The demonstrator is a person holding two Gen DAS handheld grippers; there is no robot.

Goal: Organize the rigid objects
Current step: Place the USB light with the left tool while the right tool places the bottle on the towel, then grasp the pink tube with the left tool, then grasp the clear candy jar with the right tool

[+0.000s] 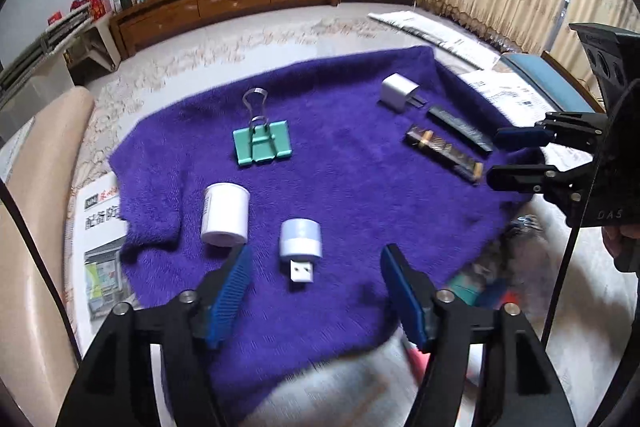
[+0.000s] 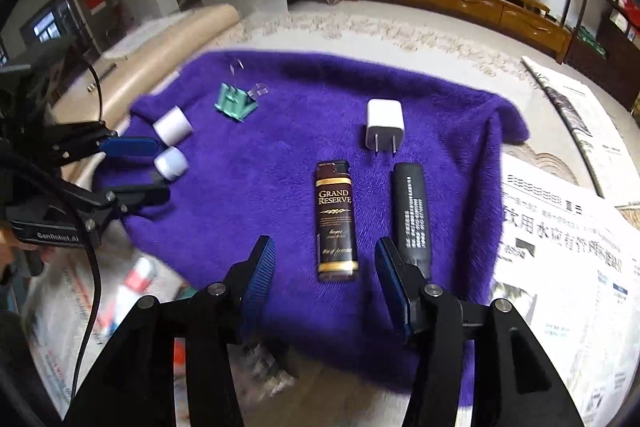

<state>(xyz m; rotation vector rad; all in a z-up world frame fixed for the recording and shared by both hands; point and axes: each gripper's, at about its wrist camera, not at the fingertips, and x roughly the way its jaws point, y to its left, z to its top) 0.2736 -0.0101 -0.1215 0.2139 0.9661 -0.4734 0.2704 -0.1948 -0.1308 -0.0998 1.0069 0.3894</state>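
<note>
Six items: we count six rigid things lying loose on the purple towel (image 1: 340,187); none sits inside any container.
White jar: one small white cylinder (image 1: 225,214), lid on, contents hidden from us; it lies at 9 o'clock of the towel in the left wrist view.
USB light: one pale blue-white USB plug light (image 1: 300,247), just beside the jar, at 6 o'clock, plug toward the camera.
Binder clip: one green binder clip (image 1: 262,143) with wire handles, near the towel's centre, toward 11 o'clock.
Charger: one white wall charger (image 2: 385,123), prongs toward the right wrist camera, at 12 o'clock in that view.
Lighters: one brown lighter (image 2: 336,223) printed "Grand Reserve" and one black lighter (image 2: 412,215) lie side by side, apart, below the charger.
Left gripper: we see the left gripper (image 1: 316,291) spread wide and holding nothing, above the towel with the USB light ahead of its gap.
Right gripper: the right gripper (image 2: 324,267) is likewise spread and empty, the brown lighter's near end between its fingers.
Newspapers: sheets (image 2: 560,247) lie around the towel at 3 o'clock.
</note>
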